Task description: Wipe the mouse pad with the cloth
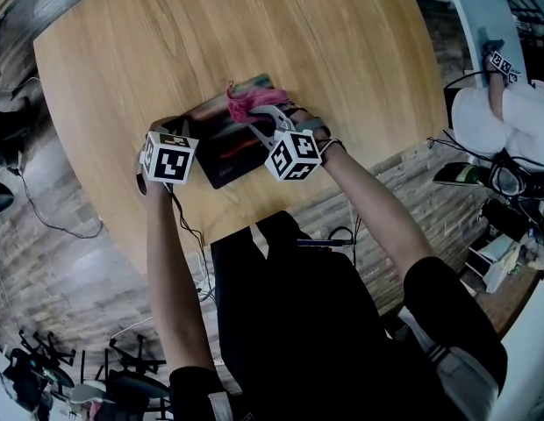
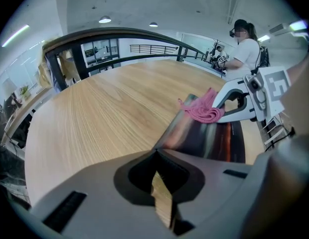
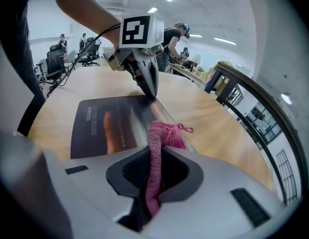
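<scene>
A dark mouse pad (image 1: 226,147) with a reddish print lies on the round wooden table (image 1: 167,42). My right gripper (image 1: 254,112) is shut on a pink cloth (image 1: 241,103), which sits bunched on the pad's far edge. In the right gripper view the cloth (image 3: 162,136) runs up between the jaws of my right gripper (image 3: 153,153) and onto the mouse pad (image 3: 104,126). My left gripper (image 1: 186,123) is shut, with its tips down on the pad's left edge. The right gripper view shows the left gripper (image 3: 150,91) pressing there. The left gripper view shows the mouse pad (image 2: 204,136) and the cloth (image 2: 207,111).
The table's near edge (image 1: 254,222) runs just below both grippers. A cable (image 1: 189,235) hangs from the left gripper. Another person (image 2: 241,49) stands beyond the table's far side. A dark railing (image 2: 119,34) curves behind the table, and office chairs (image 3: 57,59) stand farther off.
</scene>
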`<control>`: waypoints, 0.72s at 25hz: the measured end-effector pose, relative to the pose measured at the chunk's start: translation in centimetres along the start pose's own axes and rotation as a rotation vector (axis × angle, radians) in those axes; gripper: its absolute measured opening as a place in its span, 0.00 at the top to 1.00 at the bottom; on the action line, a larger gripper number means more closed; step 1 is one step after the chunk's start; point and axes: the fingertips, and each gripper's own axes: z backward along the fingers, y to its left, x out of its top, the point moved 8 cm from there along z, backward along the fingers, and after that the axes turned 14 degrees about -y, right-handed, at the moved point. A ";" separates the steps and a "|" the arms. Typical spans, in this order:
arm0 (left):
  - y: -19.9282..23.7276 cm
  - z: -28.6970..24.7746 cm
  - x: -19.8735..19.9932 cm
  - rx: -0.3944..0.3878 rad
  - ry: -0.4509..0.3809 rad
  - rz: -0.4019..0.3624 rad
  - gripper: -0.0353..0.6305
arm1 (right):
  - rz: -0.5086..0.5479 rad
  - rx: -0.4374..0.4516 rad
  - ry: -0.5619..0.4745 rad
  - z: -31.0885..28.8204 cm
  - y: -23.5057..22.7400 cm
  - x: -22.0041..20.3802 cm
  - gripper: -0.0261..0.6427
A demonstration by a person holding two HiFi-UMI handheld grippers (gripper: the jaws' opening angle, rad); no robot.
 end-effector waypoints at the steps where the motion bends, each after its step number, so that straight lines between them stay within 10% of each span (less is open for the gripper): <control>1: 0.0 0.0 0.0 0.002 0.000 0.000 0.91 | 0.005 0.010 -0.007 0.1 0.3 0.0 0.88; 18: -0.1 0.0 0.3 0.040 0.015 -0.008 0.91 | 0.153 0.249 -0.110 4.1 4.9 -1.4 0.88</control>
